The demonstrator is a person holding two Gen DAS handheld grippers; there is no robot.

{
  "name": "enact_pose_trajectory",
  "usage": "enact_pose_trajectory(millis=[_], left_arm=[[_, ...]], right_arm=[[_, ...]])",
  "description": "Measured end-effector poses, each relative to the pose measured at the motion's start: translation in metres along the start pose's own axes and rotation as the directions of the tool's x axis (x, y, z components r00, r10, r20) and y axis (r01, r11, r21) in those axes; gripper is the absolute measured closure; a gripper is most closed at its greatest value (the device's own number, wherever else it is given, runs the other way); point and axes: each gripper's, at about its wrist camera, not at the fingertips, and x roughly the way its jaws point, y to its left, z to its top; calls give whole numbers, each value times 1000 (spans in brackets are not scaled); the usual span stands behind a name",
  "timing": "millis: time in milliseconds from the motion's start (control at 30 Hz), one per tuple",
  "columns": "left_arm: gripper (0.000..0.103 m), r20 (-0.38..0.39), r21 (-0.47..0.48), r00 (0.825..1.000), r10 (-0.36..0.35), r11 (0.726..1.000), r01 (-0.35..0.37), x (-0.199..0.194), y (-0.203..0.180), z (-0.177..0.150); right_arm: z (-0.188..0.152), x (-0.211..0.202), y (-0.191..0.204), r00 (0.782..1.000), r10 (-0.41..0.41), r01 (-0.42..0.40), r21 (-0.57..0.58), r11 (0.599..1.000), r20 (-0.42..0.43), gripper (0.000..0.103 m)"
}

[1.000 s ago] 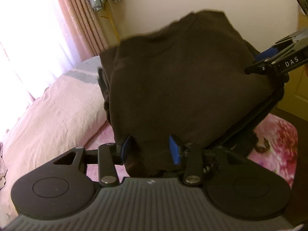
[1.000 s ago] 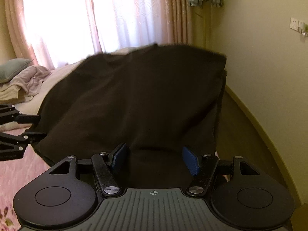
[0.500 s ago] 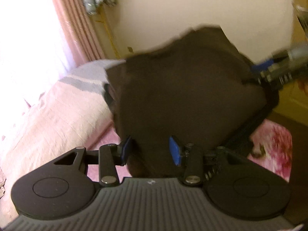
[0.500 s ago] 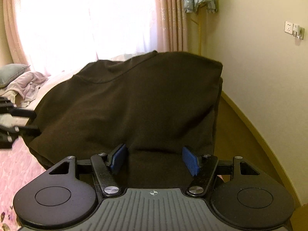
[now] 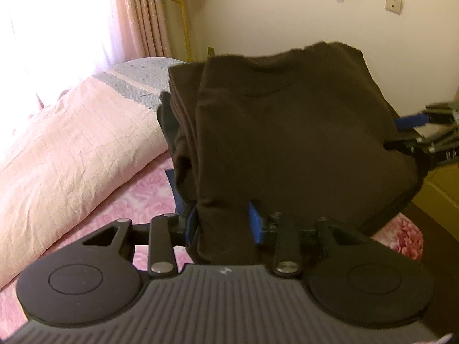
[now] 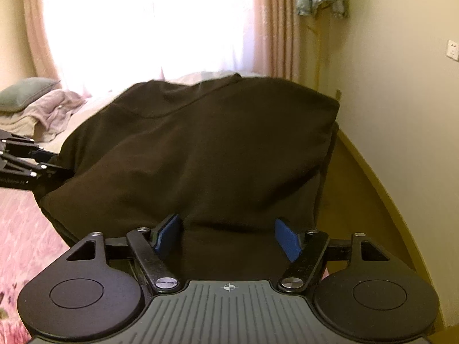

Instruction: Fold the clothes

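Note:
A dark brown folded garment point(image 5: 287, 143) is held up above the bed by both grippers. My left gripper point(image 5: 223, 222) is shut on one lower edge of it, the cloth bunched between its blue pads. My right gripper point(image 6: 226, 236) has its blue pads on either side of a thick fold of the same garment point(image 6: 200, 149) and holds it. The right gripper also shows at the right edge of the left wrist view point(image 5: 416, 132), and the left gripper at the left edge of the right wrist view point(image 6: 28, 163).
Below lies a bed with a pink floral sheet point(image 5: 137, 200) and a pink quilt point(image 5: 71, 143). Pillows and a crumpled blanket point(image 6: 43, 109) lie at the far end. A curtained window point(image 6: 157, 28), a wall point(image 5: 272, 8) and the wooden floor point(image 6: 358, 186) surround the bed.
The garment has sunk lower and swung, showing more wall and window above it. Both grippers kept their hold.

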Motion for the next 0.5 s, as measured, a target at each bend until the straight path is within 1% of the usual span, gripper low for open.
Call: enact_pose_trajectory(millis=[100, 167, 333, 467, 500], left_arm=[[72, 5, -10, 1000, -4, 1000, 4, -1, 0, -6], [72, -1, -14, 1000, -4, 1000, 4, 2, 6, 0], [70, 8, 10, 1000, 3, 1000, -4, 2, 7, 12], [68, 29, 26, 1000, 10, 1000, -11, -3, 5, 17], [66, 34, 29, 999, 10, 1000, -11, -6, 2, 16]], right_arm=[[-3, 0, -1, 1000, 1, -1, 7, 1000, -8, 26], [3, 1, 5, 1000, -14, 14, 11, 1000, -3, 26], [21, -4, 17, 998, -48, 48, 25, 999, 31, 26], [28, -13, 14, 996, -65, 61, 63, 996, 66, 26], [30, -16, 13, 995, -67, 62, 72, 995, 71, 26]])
